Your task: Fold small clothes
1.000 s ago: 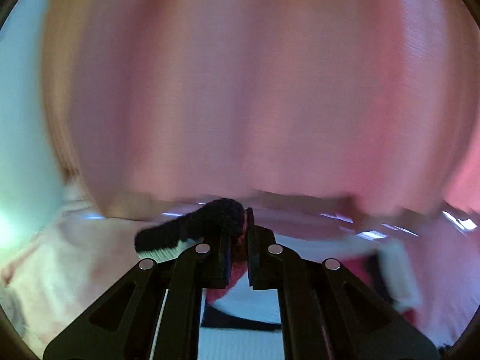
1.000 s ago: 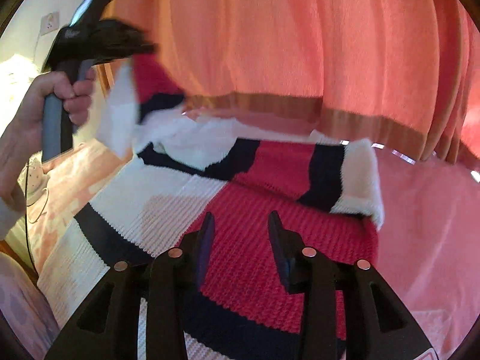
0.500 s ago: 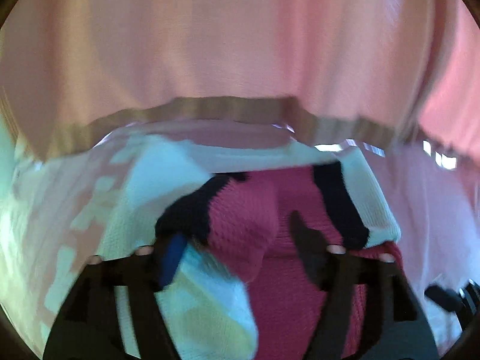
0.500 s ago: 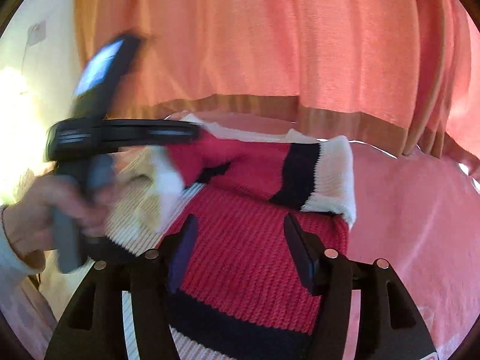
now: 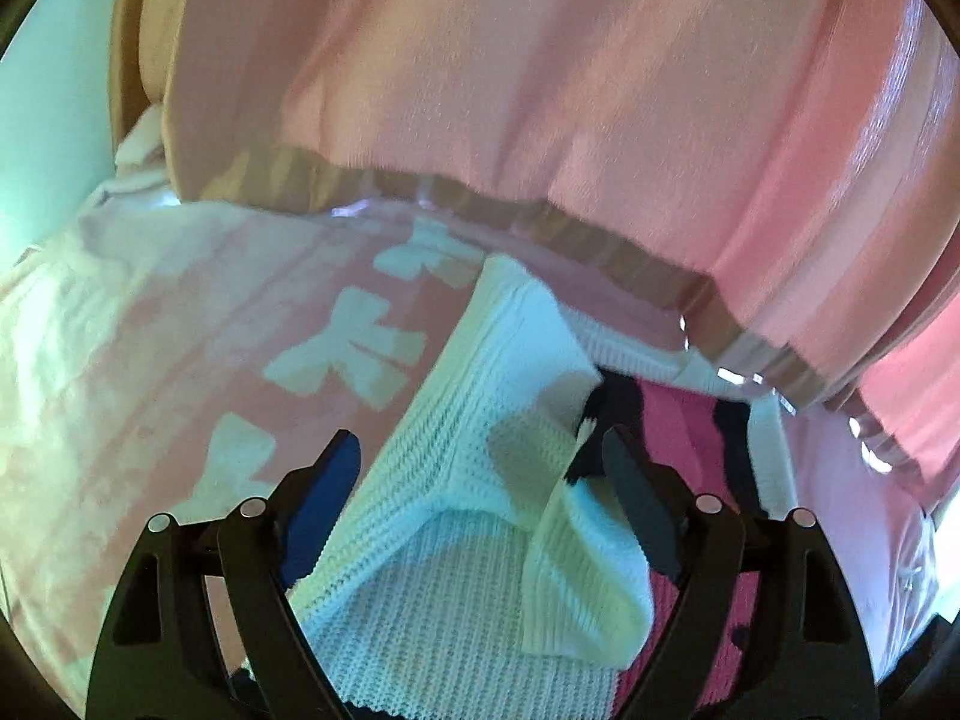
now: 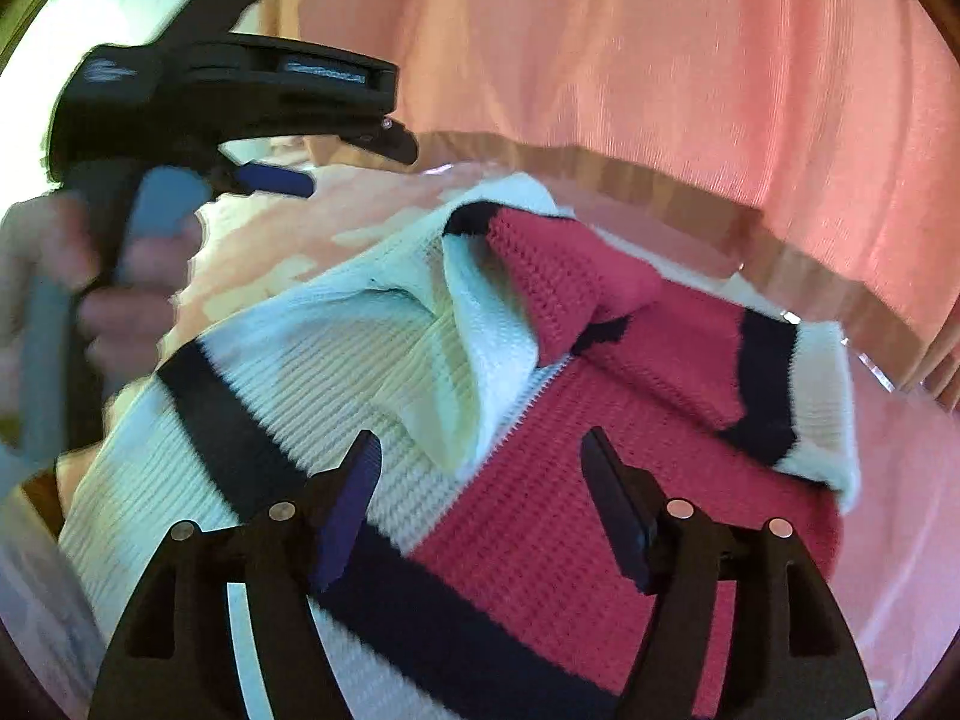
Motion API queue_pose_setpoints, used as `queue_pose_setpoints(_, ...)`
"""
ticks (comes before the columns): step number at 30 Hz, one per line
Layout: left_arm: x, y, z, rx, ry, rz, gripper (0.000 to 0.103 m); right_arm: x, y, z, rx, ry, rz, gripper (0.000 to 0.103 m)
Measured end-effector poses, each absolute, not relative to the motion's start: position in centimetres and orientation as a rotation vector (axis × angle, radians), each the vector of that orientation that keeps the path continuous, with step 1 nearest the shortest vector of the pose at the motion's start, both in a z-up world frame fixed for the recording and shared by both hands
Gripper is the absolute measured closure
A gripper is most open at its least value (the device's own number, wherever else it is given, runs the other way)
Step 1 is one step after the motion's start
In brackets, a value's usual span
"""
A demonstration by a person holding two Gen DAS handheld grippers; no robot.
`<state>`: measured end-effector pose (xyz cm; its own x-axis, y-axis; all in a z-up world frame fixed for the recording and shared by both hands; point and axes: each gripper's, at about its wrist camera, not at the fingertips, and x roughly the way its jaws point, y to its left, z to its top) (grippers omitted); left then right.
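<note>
Sleeve's dropped, both your jaws have just been opening, wide and empty.
That folded sleeve (image 6: 558,276), center frame on the sweater (image 6: 336,372), sits lumpy; left gripper (image 5: 480,468) or right gripper (image 6: 480,468) could snag it.

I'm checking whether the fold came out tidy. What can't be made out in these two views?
- Right wrist view: the hand and left gripper are motion-blurred.
- Both views: the sweater's near hem is hidden behind the right gripper and left gripper, cut by the frame edge.
- Left wrist view: bedspread pattern washed out.

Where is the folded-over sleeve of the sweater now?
In the right wrist view the sleeve lies across the sweater, above centre, beyond the open right gripper.
</note>
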<state>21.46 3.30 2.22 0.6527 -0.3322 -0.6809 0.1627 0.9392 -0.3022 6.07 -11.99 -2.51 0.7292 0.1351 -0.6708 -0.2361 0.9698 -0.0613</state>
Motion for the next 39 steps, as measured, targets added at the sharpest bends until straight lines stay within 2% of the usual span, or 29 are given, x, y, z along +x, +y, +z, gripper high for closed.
queue_pose_setpoints(2, 21.5, 2.9, 1.3, -0.206, 0.838, -0.292, 0.023, 8.2, -12.7, -3.8, -0.063, 0.790, 0.205, 0.036)
queue_pose_setpoints(3, 21.5, 2.9, 1.1, -0.193, 0.842, -0.287, 0.023, 9.6, -13.1, -4.8, -0.007, 0.827, 0.199, 0.042)
queue_pose_setpoints(4, 21.6, 2.6, 0.8, -0.167, 0.844, -0.273, 0.023, 10.5, -13.4, -5.4, 0.017, 0.849, 0.205, 0.056)
queue_pose_setpoints(5, 21.6, 2.6, 0.6, -0.148, 0.840, -0.267, 0.023, 11.3, -13.5, -5.9, 0.046, 0.882, 0.223, 0.099)
queue_pose_setpoints(7, 21.7, 2.7, 0.8, -0.142, 0.828, -0.250, 0.023, 11.7, -14.5, -4.6, 0.160, 0.853, 0.256, 0.097)
queue_pose_setpoints(10, 21.8, 3.3, 1.3, -0.181, 0.820, -0.261, 0.023, 9.3, -18.0, 2.1, 0.255, 0.625, 0.207, 0.097)
queue_pose_setpoints(12, 21.8, 3.3, 1.4, -0.179, 0.820, -0.257, 0.023, 6.8, -22.6, 6.1, 0.259, 0.464, -0.002, 0.094)
queue_pose_setpoints(13, 21.7, 3.1, 1.3, -0.179, 0.825, -0.258, 0.023, 6.0, -23.8, 6.6, 0.192, 0.433, -0.151, 0.085)
queue_pose_setpoints(14, 21.8, 2.9, 1.2, -0.180, 0.833, -0.264, 0.023, 5.6, -24.5, 6.5, 0.069, 0.426, -0.329, 0.057)
queue_pose_setpoints(15, 21.8, 2.5, 0.9, -0.183, 0.853, -0.270, 0.023, 5.6, -24.9, 5.9, -0.072, 0.445, -0.455, 0.050)
queue_pose_setpoints(17, 21.8, 1.7, 0.4, -0.199, 0.887, -0.300, 0.023, 5.0, -26.2, 4.2, -0.182, 0.541, -0.463, 0.050)
queue_pose_setpoints(19, 21.6, 0.7, -0.2, -0.208, 0.925, -0.321, 0.023, 3.9, -27.4, 3.5, -0.092, 0.594, -0.371, 0.050)
queue_pose_setpoints(21, 21.4, -0.2, -1.0, -0.219, 0.961, -0.322, 0.023, 4.0, -28.1, 2.9, -0.062, 0.633, -0.300, 0.043)
queue_pose_setpoints(25, 22.1, -0.5, -2.5, -0.311, 1.008, -0.274, 0.023, 4.8, -26.3, 0.3, -0.066, 0.698, -0.152, 0.040)
queue_pose_setpoints(29, 23.9, 0.0, -3.6, -0.345, 1.024, -0.219, 0.023, 4.9, -22.0, -2.6, -0.251, 0.766, -0.014, 0.036)
queue_pose_setpoints(31, 24.7, 0.4, -4.4, -0.351, 1.028, -0.193, 0.027, 5.7, -21.1, -4.7, -0.356, 0.826, -0.027, 0.038)
queue_pose_setpoints(32, 25.1, 0.7, -4.9, -0.348, 1.027, -0.170, 0.039, 6.1, -21.1, -5.3, -0.367, 0.847, -0.031, 0.052)
queue_pose_setpoints(33, 25.3, 0.8, -5.1, -0.344, 1.026, -0.157, 0.054, 6.6, -21.2, -5.8, -0.351, 0.871, -0.015, 0.088)
queue_pose_setpoints(34, 25.6, 1.2, -5.3, -0.340, 1.015, -0.127, 0.060, 7.3, -21.7, -5.6, -0.311, 0.891, -0.009, 0.095)
queue_pose_setpoints(35, 25.9, 1.8, -5.4, -0.350, 1.005, -0.105, 0.072, 7.7, -22.1, -4.9, -0.291, 0.874, -0.022, 0.095)
queue_pose_setpoints(36, 26.0, 2.3, -5.4, -0.365, 1.000, -0.099, 0.078, 8.0, -22.5, -3.3, -0.265, 0.829, -0.024, 0.095)
queue_pose_setpoints(39, 26.4, 4.2, -5.0, -0.402, 0.963, -0.045, 0.083, 8.5, -24.8, 4.0, -0.157, 0.619, -0.065, 0.095)
